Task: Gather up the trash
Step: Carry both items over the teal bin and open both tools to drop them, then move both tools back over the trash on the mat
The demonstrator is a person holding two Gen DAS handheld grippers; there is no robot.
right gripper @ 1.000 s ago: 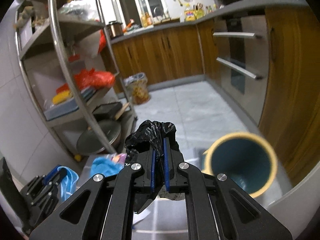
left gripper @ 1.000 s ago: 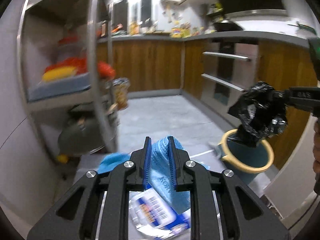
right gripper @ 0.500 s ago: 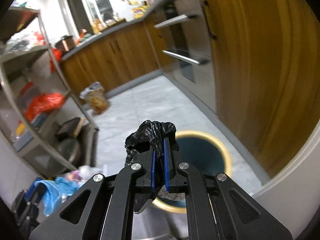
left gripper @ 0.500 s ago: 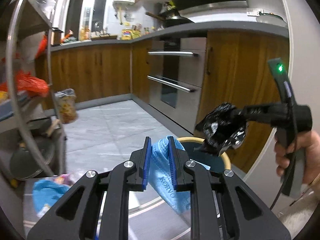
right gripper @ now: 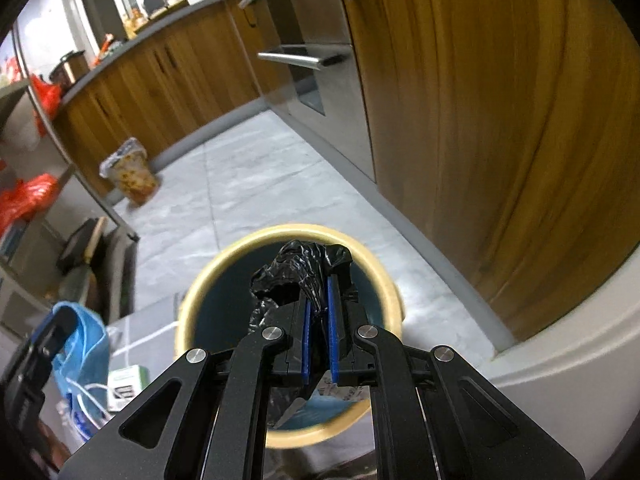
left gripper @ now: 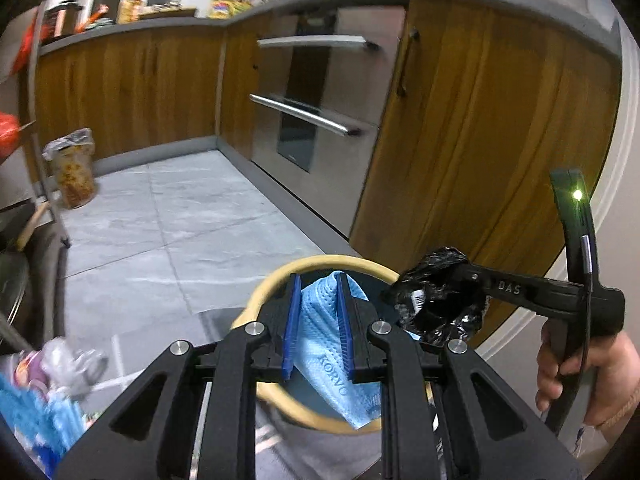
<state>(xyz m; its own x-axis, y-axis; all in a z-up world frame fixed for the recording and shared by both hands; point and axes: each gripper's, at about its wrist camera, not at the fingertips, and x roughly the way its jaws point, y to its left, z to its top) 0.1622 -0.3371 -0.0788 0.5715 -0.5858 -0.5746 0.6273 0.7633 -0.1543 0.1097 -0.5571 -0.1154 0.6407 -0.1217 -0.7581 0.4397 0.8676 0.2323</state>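
- My left hand-held gripper [left gripper: 317, 326] pinches a blue cloth wipe [left gripper: 328, 344]; my right hand-held gripper [right gripper: 318, 320] pinches a crumpled black plastic bag [right gripper: 296, 272].
- Both hang over the yellow-rimmed bin [right gripper: 224, 258] on the floor.
- Risk, as I judge it: the bag may cling to the pads, or the wipe may drape over the rim and slide outside.
- The bin's bottom is hidden; leftover litter [left gripper: 60, 368] at lower left is blurred.
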